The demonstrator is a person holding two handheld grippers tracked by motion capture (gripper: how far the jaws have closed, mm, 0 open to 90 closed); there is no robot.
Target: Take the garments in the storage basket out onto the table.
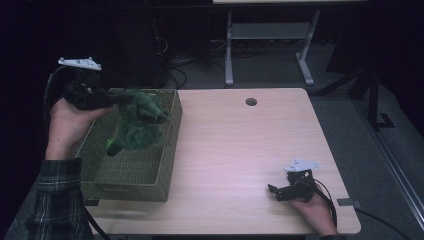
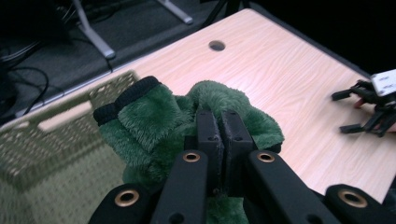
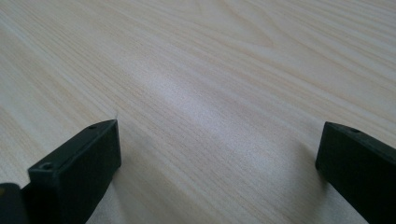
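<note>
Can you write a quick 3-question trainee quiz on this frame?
1. True or false: the left gripper is shut on the green plush toy.
2. The toy hangs above: A) the woven basket B) the table's round hole C) the floor.
3. How do the right gripper's jaws stand, and what is between them?

Key: 1 true. 2 A. 3 Wide open, with bare table between them.
</note>
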